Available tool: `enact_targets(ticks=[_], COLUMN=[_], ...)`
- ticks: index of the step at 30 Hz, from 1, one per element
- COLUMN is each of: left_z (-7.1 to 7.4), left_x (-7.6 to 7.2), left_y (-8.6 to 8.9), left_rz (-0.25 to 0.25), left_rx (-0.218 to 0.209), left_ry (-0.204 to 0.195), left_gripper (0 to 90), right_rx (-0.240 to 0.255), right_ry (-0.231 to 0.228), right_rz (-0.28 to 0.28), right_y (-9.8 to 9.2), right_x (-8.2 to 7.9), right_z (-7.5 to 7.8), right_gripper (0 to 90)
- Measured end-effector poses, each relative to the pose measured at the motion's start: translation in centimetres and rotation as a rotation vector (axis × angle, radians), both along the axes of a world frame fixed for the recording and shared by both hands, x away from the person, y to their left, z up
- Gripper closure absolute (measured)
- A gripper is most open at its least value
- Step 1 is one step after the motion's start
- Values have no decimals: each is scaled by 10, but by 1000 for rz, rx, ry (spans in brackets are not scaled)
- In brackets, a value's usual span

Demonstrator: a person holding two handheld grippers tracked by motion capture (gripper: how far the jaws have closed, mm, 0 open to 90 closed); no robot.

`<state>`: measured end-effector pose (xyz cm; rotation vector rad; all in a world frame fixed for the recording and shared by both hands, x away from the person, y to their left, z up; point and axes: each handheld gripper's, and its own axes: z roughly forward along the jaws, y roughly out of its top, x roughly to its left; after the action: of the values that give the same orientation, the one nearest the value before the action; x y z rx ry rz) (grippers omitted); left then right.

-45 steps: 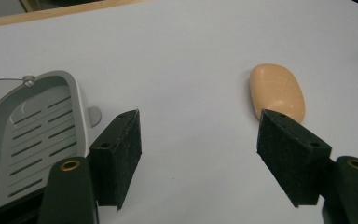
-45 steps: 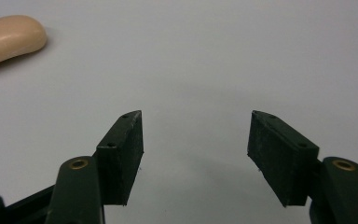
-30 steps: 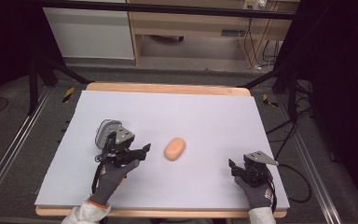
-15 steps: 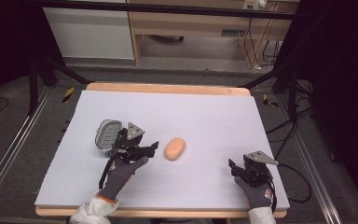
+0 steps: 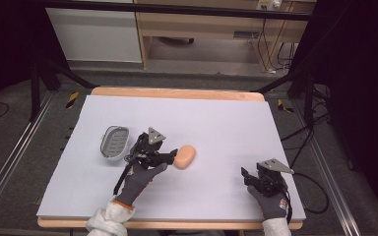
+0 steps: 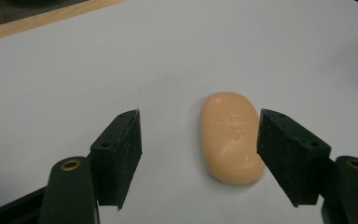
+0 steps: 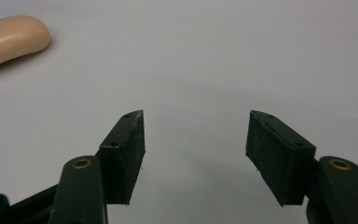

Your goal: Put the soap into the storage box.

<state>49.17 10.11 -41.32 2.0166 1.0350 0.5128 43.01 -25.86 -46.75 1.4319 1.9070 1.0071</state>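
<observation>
Pale lilac sheeting covers the wooden table [image 5: 177, 93], which stands on a dark grey floor [image 5: 24, 162] before a light wood shelf unit [image 5: 202, 24]; black stands flank it. The landmark is the soap [image 5: 184, 157], a peach oval bar lying near the table's middle. Left of the soap, a grey slotted dish [image 5: 114, 141] rests flat. The left hand-held gripper [image 5: 165, 156] sits just left of the soap; in its own view the jaws stand wide with the soap [image 6: 230, 135] between them, close against the right jaw, apart from the left. The right hand-held gripper [image 5: 251, 178] rests well right of the soap, jaws wide over bare sheet, soap [image 7: 9, 39] at far left.
</observation>
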Motion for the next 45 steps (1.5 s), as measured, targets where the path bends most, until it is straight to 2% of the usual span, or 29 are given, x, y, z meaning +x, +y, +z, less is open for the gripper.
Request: enact_targets(ticks=[4,7,17,25,41,45], left_z=[-2,-4,-13,-19,-28,-32], left_x=[3,5,13,16,22,25], left_y=[-6,-11,-23,-31,-45,-50], left_rz=[-8,-11,-31,-40,-66,-74], left_rx=[11,-2,30,31,61,81], left_ry=[7,10,38,51,93,112], left_gripper=[300,300,289,281,262,255], right_rx=[2,2,4,6,13,14], right_ry=[3,3,5,9,11,12], right_rz=[0,1,3,5,5,7], right_y=[0,0,0,0,0,0], right_x=[0,0,0,0,1,1], right_z=[0,0,0,-1,-1,-1], right_gripper=[375,376,377,378,381,381])
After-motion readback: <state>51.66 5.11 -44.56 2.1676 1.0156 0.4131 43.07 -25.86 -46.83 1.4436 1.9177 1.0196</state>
